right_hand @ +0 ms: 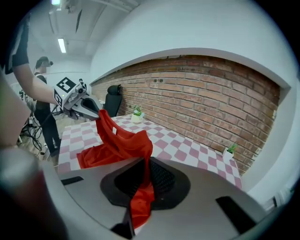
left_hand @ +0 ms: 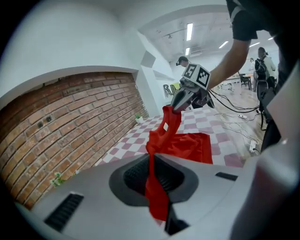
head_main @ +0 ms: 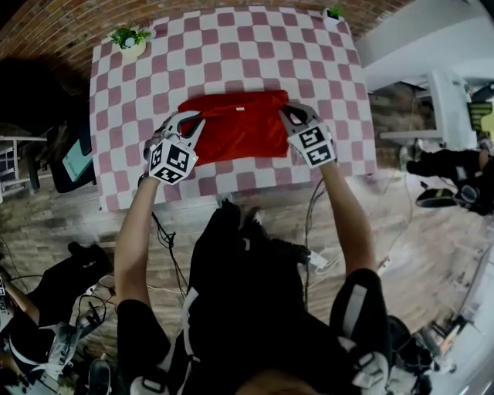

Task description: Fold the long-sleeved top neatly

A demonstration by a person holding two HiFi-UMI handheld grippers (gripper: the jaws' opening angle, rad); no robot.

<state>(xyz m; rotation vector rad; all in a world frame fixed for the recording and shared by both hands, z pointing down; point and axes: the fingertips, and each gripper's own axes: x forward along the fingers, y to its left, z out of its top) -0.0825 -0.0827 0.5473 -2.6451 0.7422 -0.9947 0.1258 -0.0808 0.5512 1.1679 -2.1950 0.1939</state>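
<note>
Left hand-held gripper (head_main: 187, 120): jaws almost together, pinching a thin strip of the red long-sleeved top (head_main: 235, 129). The left gripper view shows the cloth running straight through between the pads. Right hand-held gripper (head_main: 290, 114): same, jaws nearly closed on red fabric, a bunch of it hanging out behind the pads. Both point down at a slant toward the far side.

The two grippers hold opposite ends of the top's far edge, left end and right end. That edge is raised off the surface and stretched between them. The rest of the top drapes down and lies on the worktop (head_main: 231, 46), near its front-centre, as a roughly rectangular red patch. A small white tag shows on the lifted fabric in both gripper views.

The worktop is covered in a pink-and-white checked cloth. A small potted plant (head_main: 130, 38) sits at the far left corner and another potted plant (head_main: 334, 12) at the far right corner, both well apart from the top. A brick wall (head_main: 54, 27) stands behind. Cables (head_main: 166, 239) lie on the wood floor by the person's legs.
</note>
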